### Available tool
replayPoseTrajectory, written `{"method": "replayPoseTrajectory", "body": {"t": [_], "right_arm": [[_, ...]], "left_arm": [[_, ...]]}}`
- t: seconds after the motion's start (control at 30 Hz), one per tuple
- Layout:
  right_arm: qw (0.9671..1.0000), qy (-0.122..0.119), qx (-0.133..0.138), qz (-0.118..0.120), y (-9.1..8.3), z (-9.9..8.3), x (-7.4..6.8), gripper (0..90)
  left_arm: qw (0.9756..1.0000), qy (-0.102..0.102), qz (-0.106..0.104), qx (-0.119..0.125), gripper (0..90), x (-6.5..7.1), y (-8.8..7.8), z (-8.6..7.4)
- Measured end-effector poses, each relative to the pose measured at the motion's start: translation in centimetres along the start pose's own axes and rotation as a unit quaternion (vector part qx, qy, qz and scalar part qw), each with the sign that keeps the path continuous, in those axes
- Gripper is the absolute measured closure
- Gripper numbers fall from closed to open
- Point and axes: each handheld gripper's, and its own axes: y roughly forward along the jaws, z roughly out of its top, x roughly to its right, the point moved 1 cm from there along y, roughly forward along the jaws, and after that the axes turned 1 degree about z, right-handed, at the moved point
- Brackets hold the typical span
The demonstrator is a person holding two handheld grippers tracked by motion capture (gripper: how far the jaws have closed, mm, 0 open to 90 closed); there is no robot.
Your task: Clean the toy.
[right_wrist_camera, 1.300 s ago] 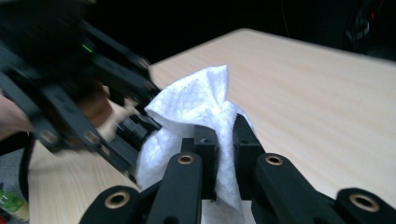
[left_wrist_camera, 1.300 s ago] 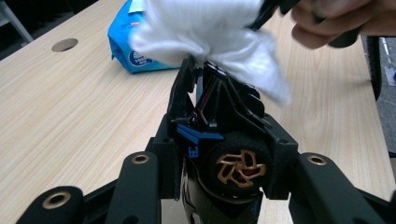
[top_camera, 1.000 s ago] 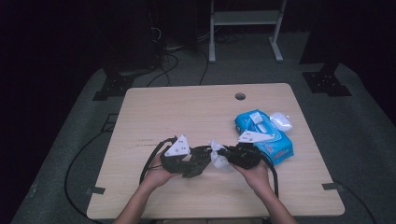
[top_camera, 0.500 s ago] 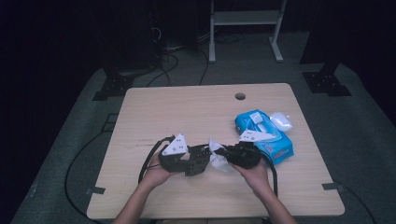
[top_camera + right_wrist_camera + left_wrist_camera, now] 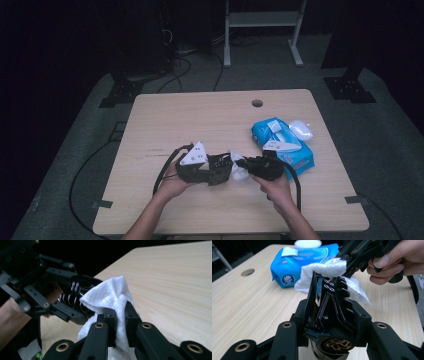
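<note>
At lower centre of the high view, the right gripper [image 5: 245, 165] is clamped on a white wet wipe [image 5: 110, 296], pressing it against a black device [image 5: 329, 302] gripped by the left gripper [image 5: 220, 170]. The wipe looks soft, limp and light; hold it bunched near the fold. The blue wipe pack [image 5: 285, 145] lies right of centre.
</note>
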Motion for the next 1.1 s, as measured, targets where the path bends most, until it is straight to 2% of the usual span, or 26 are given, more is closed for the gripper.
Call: {"method": "replayPoseTrajectory", "body": {"t": [0.1, 0.23, 0.37, 0.47, 0.57, 0.73, 0.8, 0.9, 0.97, 1.03, 1.1], "right_arm": [[1.0000, 0.000, 0.004, -0.004, -0.3, 0.1, 0.0, 83.4], [0.9999, -0.011, 0.002, 0.001, 0.2, 0.3, -0.6, 83.4], [0.9996, -0.024, -0.002, 0.017, 1.6, 0.7, -1.9, 83.4], [0.9986, -0.040, -0.011, 0.032, 2.9, 0.8, -3.1, 83.3], [0.9976, -0.055, -0.021, 0.036, 4.2, 0.7, -4.1, 83.3], [0.9949, -0.080, -0.053, 0.030, 6.1, 0.3, -5.0, 83.3], [0.9937, -0.088, -0.063, 0.028, 6.6, 0.1, -5.3, 83.3], [0.9891, -0.115, -0.090, 0.017, 7.4, -0.5, -5.8, 83.3], [0.9858, -0.130, -0.105, 0.011, 8.0, -1.3, -6.1, 83.3], [0.9830, -0.141, -0.118, 0.005, 8.4, -2.0, -6.2, 83.0], [0.9838, -0.139, -0.113, 0.001, 8.5, -2.3, -6.2, 83.0]], "left_arm": [[1.0000, -0.002, -0.003, 0.001, 58.0, 0.1, 0.1, -0.1], [0.9999, -0.013, -0.004, 0.007, 57.9, 0.0, -0.8, -0.9], [0.9996, -0.026, -0.002, 0.010, 57.9, 0.0, -2.6, -2.1], [0.9996, -0.030, -0.001, -0.001, 58.0, 0.1, -3.8, -3.1], [0.9993, -0.037, 0.001, -0.009, 57.9, 0.1, -4.9, -4.1], [0.9985, -0.051, -0.004, -0.021, 57.6, 0.1, -5.9, -5.8], [0.9981, -0.051, -0.005, -0.035, 57.6, 0.2, -5.9, -6.4], [0.9962, -0.033, -0.007, -0.080, 57.8, 0.7, -5.0, -7.4], [0.9946, -0.027, -0.016, -0.100, 58.3, 0.9, -4.2, -7.9], [0.9944, -0.023, -0.014, -0.102, 59.3, 1.0, -3.7, -8.1], [0.9941, -0.022, -0.016, -0.105, 59.5, 0.9, -3.6, -8.0]]}}
